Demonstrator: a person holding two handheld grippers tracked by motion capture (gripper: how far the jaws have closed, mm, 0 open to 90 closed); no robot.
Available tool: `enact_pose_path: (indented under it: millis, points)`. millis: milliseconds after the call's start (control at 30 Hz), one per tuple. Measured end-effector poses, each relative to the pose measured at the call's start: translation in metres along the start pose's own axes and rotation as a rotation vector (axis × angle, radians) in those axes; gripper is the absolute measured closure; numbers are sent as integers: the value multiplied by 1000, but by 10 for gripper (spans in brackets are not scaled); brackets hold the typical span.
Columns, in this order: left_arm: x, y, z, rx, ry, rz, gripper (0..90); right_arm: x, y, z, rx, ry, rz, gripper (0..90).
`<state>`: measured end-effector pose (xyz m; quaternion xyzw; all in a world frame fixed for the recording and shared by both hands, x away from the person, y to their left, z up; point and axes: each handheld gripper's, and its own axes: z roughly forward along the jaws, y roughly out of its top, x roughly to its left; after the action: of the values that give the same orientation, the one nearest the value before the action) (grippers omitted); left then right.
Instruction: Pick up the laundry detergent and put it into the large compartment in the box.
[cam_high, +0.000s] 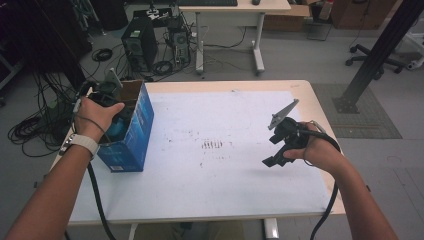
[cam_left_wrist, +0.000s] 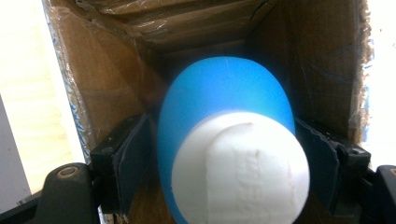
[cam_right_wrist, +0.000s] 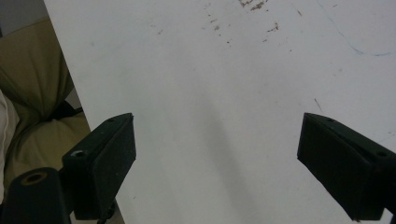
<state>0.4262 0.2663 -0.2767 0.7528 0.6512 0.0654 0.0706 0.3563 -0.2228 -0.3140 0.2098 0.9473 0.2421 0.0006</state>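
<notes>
**Blue and white bottle in cardboard box, left side of table**

Item: a bottle (cam_left_wrist: 229, 140), blue-bodied with a white cap end facing the left gripper's camera. It sat inside the open box (cam_left_wrist: 116, 84), between the two black jaws of the left gripper (cam_left_wrist: 224, 158). The jaws stood on either side of the bottle; the left pad seemed just clear of it, while contact on the right pad could not be told. No firm clench showed, so the grip read as released.

Container: the box (cam_high: 132, 135), blue outside and brown inside, stood at the table's (cam_high: 300, 90) left edge, directly beneath the left gripper (cam_high: 107, 92), which reached down into its open top.

Second tool: the right gripper (cam_high: 272, 159) was held well apart from the box, over the table's right side. In its own view its jaws (cam_right_wrist: 217, 163) stood wide apart over the bare white tabletop (cam_right_wrist: 224, 70), holding nothing.
</notes>
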Motion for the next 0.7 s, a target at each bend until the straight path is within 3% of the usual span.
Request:
enact_pose_path:
  millis: [567, 700]
  points:
    - [0, -4, -8, -18, -13, 14, 225, 3, 1, -1, 2, -3, -8, 118]
    - [0, -4, -13, -27, -20, 11, 187, 3, 1, -2, 3, -4, -8, 118]
